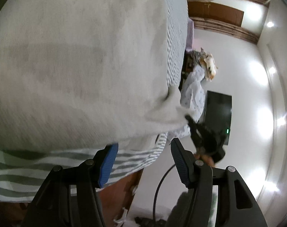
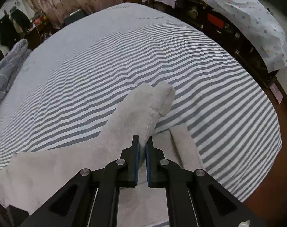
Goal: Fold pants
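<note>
- folding looks under way: the right tongs [image 2: 142, 147] are nearly closed, pinching a bunched ridge of the pants [image 2: 132, 117], which lie pale and fleecy on the striped bed [image 2: 105, 56], near its front edge.
- the left tongs [image 1: 143, 162] stand wide apart with nothing between the blue pads [image 1: 108, 164]; in the left wrist view the pants fill most of the frame just ahead of them, and the right tongs show at the cloth's far corner.
- to do this step well, i judge the right tongs should keep a firm pinch and lift only enough for the fabric to clear the bed, so the layers beneath do not drag.
- the left tongs ought to take hold of the matching edge before any carry-over; moving one corner alone would likely skew the fold.
- both legs appear stacked and tapering away towards the middle of the bed; keeping them aligned matters more than speed.
- fleece like this probably slips little but bunches easily, so smooth it flat after laying it down.
</note>
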Action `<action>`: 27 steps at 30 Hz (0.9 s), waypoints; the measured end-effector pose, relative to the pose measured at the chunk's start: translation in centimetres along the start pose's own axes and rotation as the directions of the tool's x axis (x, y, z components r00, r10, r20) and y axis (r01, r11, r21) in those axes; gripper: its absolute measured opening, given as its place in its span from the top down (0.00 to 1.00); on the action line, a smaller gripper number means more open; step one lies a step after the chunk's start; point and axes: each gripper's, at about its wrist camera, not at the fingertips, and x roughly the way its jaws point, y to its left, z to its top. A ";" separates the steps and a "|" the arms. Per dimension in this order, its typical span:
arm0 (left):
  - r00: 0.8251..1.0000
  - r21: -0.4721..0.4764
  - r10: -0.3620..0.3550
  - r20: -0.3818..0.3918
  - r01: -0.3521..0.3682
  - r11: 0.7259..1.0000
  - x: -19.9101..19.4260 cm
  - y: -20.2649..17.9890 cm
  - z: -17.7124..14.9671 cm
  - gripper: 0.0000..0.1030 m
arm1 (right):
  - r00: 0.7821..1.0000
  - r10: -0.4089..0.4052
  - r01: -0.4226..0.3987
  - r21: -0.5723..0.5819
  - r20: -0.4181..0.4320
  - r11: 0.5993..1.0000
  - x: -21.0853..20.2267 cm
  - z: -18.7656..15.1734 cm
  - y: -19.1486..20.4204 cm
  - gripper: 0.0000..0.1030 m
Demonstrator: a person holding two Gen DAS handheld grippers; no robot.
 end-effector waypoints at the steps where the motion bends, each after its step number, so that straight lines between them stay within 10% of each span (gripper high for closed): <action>1: 1.000 -0.002 0.006 0.007 -0.006 1.000 0.0 0.0 0.1 0.43 | 1.000 0.006 -0.006 0.009 0.002 1.000 -0.4 -0.3 -0.4 0.96; 6: 0.997 0.005 0.058 0.057 -0.059 0.998 -0.1 -0.3 0.8 0.46 | 1.000 0.020 -0.020 0.052 0.010 0.998 -2.0 -1.9 -2.6 0.96; 10: 0.985 0.099 0.138 0.105 -0.149 0.984 0.2 -2.0 0.9 0.84 | 1.000 0.016 -0.015 0.082 -0.011 0.996 -1.7 -3.5 -4.3 0.96; 13: 0.974 0.189 0.183 0.133 -0.206 0.960 0.0 -3.4 0.1 0.89 | 0.999 0.024 -0.019 0.126 -0.036 0.992 -0.8 -5.3 -5.8 0.96; 27: 0.897 0.490 0.371 0.241 -0.442 0.751 2.1 -5.2 -3.2 0.92 | 0.995 0.053 -0.031 0.233 -0.089 0.972 3.0 -11.9 -8.5 0.94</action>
